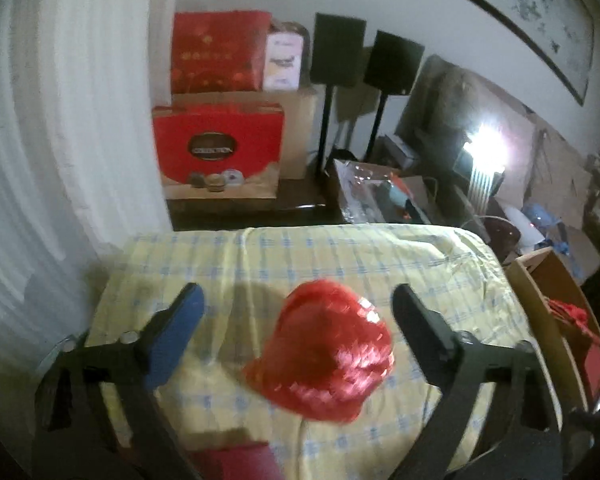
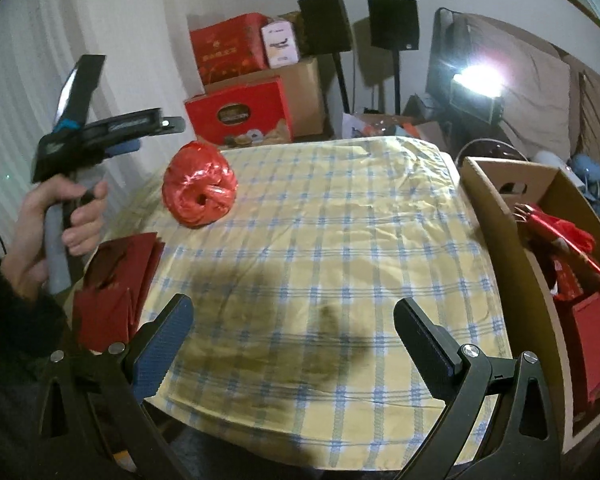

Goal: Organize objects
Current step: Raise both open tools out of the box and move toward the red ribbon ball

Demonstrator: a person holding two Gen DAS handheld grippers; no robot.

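Open cardboard box (image 2: 496, 200) at right edge of the right wrist view, just beside the table (image 2: 340, 240); inside it red glossy bags/packets (image 2: 564, 248), a flat dark-red piece lower down, contents partly cut off by frame edge. In the left wrist view only the box's rim shows at right w/ a bit of red inside. Table covered w/ yellow cloth, blue check, creased, dark shadow patches near bottom centre. Ball of red twine (image 2: 199, 184), shiny raffia-like strands, roundish w/ a hole in its end, sits on the cloth at upper left of the right wrist view; in the left wrist view it's blurred, centre-bottom, lying between the two fingers of the left tool (image 1: 298, 300) but pads not touching it – jaws spread, released, nothing gripped. Person's left hand (image 2: 56, 224) on that tool's handle at left of frame, dark fuzzy sleeve below. Right tool (image 2: 294, 312) at bottom, also spread wide, empty, over bare cloth. Stack of dark-red paper bags (image 2: 116, 280), flat, folded, at table's left edge; part hidden behind the right tool's finger. Background upper centre: red gift boxes (image 2: 240, 112) on cardboard cartons, two black speakers (image 2: 326, 24) on stands, bright lamp glare at right washing out detail around it.
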